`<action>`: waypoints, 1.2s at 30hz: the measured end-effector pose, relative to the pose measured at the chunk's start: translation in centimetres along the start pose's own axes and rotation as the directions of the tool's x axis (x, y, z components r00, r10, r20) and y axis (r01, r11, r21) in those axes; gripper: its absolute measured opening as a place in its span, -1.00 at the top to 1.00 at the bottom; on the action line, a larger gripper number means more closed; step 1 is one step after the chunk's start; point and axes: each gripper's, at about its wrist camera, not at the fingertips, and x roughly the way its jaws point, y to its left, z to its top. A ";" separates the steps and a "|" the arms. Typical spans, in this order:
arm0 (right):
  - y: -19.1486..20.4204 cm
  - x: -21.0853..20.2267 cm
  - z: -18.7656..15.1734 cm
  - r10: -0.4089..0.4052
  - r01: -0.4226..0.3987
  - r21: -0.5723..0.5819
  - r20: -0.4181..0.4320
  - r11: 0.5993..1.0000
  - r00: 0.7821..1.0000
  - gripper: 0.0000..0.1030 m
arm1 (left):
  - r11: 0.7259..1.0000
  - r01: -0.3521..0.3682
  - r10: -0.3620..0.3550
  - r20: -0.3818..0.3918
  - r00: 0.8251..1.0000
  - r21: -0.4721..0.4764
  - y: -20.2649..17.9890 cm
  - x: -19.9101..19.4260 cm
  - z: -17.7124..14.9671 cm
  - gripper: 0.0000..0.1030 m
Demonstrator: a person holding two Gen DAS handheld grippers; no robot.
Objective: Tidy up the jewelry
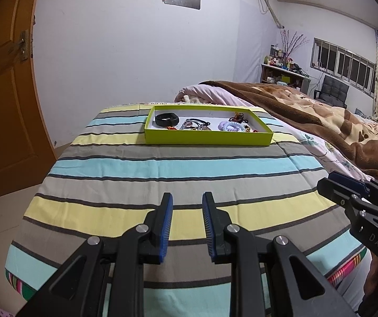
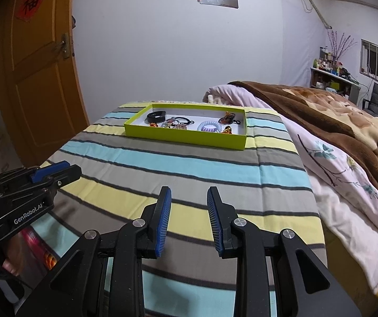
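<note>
A lime-green shallow box (image 1: 207, 138) (image 2: 183, 136) sits at the far end of the striped cloth. Inside lie a black band (image 1: 166, 119) (image 2: 156, 116), a lilac spiral hair tie (image 1: 231, 126) (image 2: 210, 126), black hair ties (image 2: 182, 120) and small orange-red ornaments (image 2: 227, 117). My left gripper (image 1: 187, 198) is open and empty, well short of the box; it also shows in the right wrist view (image 2: 54, 170). My right gripper (image 2: 189, 191) is open and empty, also near the front; it also shows in the left wrist view (image 1: 347, 187).
The striped cloth (image 1: 162, 174) covers a table-like surface. A bed with a brown blanket (image 2: 334, 111) and floral quilt (image 2: 329, 163) lies to the right. An orange door (image 2: 36, 79) stands at the left, a white wall behind.
</note>
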 end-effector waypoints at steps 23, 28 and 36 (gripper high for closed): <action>0.0 -0.6 -0.5 -0.010 0.010 -0.001 -0.008 1.000 1.000 0.43 | 1.000 -0.017 0.017 0.014 1.000 0.007 -0.6 -0.7 -0.9 0.53; 0.0 -0.6 -0.5 -0.010 0.010 -0.001 -0.008 1.000 1.000 0.43 | 1.000 -0.017 0.017 0.013 1.000 0.010 -0.7 -0.7 -0.9 0.53; -0.2 -0.5 -0.6 -0.009 0.009 0.004 -0.012 1.000 1.000 0.43 | 1.000 -0.022 0.022 0.009 1.000 0.010 -0.7 -0.6 -1.0 0.53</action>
